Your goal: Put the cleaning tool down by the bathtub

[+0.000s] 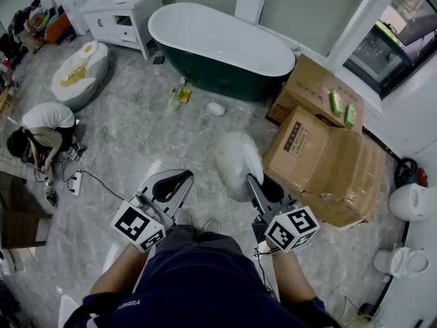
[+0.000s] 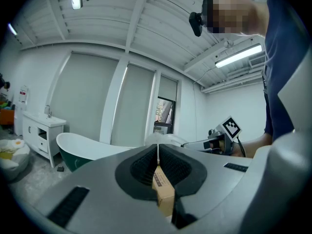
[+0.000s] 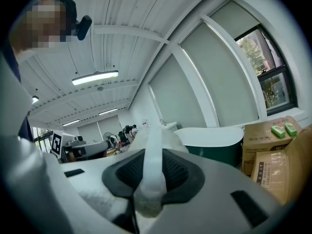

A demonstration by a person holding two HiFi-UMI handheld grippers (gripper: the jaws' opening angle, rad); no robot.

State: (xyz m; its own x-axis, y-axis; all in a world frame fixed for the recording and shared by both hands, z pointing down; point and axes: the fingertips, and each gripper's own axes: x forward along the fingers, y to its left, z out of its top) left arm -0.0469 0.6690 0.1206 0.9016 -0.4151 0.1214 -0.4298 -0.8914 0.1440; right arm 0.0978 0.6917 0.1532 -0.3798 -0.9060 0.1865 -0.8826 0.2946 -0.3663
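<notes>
**Duster gripped on the right, tub ahead across the floor**

At the far left a person (image 1: 41,132) crouches on the grey marble floor (image 1: 136,142), with a white power strip (image 1: 75,182) and its cable just beside them. Behind them a round cushion (image 1: 80,72) printed like a fried egg lies in front of a white vanity cabinet (image 1: 126,16).

The left gripper (image 1: 168,185) is held out low in front of the wearer, its marker cube toward the body. Seen along its own jaws, the dark pads (image 2: 146,167) meet in a thin seam and nothing sits between them.

The bathtub (image 1: 218,43), white inside and dark green outside, stands across the middle of the room by the far wall. A small yellow item (image 1: 183,96) and a white lump (image 1: 216,108) lie on the floor at its foot.

The right gripper (image 1: 258,185) has its jaws drawn in on the white handle (image 3: 153,150) of the cleaning tool (image 1: 235,157), a pad pressing on either side. The tool's fluffy white head sticks out ahead of the gripper, up off the floor. It hangs between the wearer and the tub and clear of the tub, with the cardboard boxes (image 1: 328,162) just to its right. Two green packs (image 1: 336,101) rest on the farther box. At the right edge stand two white toilets (image 1: 410,200).
</notes>
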